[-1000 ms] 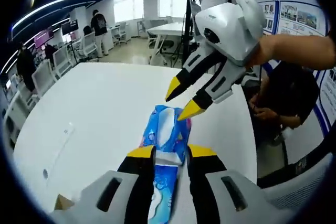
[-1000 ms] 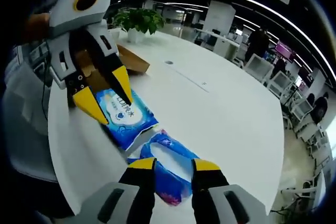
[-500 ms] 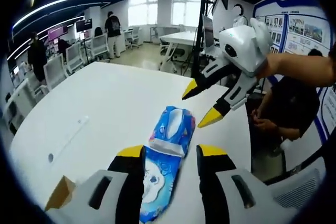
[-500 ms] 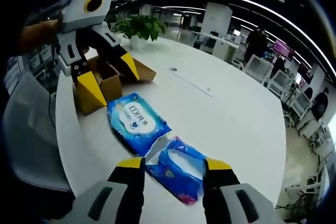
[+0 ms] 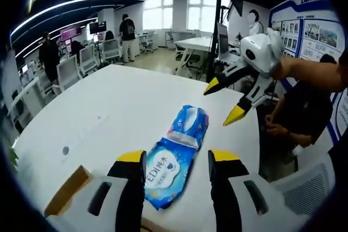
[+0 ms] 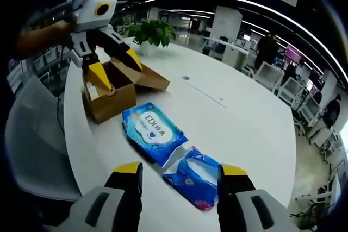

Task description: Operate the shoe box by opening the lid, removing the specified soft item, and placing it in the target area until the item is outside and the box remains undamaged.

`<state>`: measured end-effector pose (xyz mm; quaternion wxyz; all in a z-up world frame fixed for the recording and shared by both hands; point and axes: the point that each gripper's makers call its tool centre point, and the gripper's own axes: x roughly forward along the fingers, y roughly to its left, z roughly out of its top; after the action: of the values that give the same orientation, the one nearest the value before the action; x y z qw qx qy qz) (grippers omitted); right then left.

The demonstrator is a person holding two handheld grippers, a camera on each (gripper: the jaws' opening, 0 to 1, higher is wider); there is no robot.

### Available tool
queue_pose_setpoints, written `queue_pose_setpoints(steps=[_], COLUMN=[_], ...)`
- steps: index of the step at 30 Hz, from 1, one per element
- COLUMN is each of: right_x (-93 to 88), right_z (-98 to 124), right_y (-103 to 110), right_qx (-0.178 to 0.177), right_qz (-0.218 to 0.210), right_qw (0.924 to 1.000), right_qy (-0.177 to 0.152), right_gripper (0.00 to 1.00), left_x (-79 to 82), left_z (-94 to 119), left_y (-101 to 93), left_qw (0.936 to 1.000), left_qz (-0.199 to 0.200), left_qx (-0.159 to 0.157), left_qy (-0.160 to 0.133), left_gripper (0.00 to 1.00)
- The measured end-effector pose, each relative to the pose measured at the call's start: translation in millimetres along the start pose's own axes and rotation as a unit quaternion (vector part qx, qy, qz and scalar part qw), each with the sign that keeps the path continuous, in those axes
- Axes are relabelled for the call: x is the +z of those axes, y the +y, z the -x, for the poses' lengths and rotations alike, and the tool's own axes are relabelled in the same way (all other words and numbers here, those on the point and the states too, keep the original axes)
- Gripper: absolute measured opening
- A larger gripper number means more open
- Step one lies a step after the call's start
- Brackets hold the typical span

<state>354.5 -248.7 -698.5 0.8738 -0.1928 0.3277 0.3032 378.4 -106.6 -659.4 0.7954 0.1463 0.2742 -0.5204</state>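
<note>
Two soft blue packs lie flat on the white counter (image 6: pixel 239 123), both outside the box: one lighter blue wipes pack (image 6: pixel 154 132) with white lettering and one darker blue pack (image 6: pixel 194 176) with a printed pattern, end to end and touching or slightly overlapping. In the left gripper view the wipes pack (image 5: pixel 166 171) is the nearer one, partly between that view's jaws, with the patterned pack (image 5: pixel 190 125) beyond it. One brown cardboard shoe box (image 6: pixel 110 89) sits on the counter near its edge, lid flaps open, well apart from the packs; contents cannot be made out. One potted green plant (image 6: pixel 148 31) stands behind the box. Left hand-held gripper (image 6: pixel 111 64): jaws spread wide, nothing between them, above the box. Right hand-held gripper (image 5: pixel 225 102): jaws likewise wide apart and empty, raised over the counter beyond the packs. Office chairs and a few standing people fill the background.
</note>
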Motion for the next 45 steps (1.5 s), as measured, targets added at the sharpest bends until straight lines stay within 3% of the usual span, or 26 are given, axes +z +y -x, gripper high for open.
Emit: queue_pose_setpoints(steps=[16, 45], right_x=[26.0, 78.8], right_z=[3.3, -14.7], right_y=[41.6, 126.1], right_qx=[0.024, 0.093], right_qz=[0.004, 0.054], right_qw=[0.9995, 0.9936], right_qy=[-0.019, -0.032], right_gripper=[0.65, 0.65], left_x=[-35.1, -106.5], left_z=[74.8, 188.5], left_y=[22.4, 65.3], left_qw=[0.9981, 0.9873], left_qz=[0.032, 0.086], left_qx=[0.050, 0.130], left_qy=[-0.016, -0.032], left_gripper=[0.54, 0.53])
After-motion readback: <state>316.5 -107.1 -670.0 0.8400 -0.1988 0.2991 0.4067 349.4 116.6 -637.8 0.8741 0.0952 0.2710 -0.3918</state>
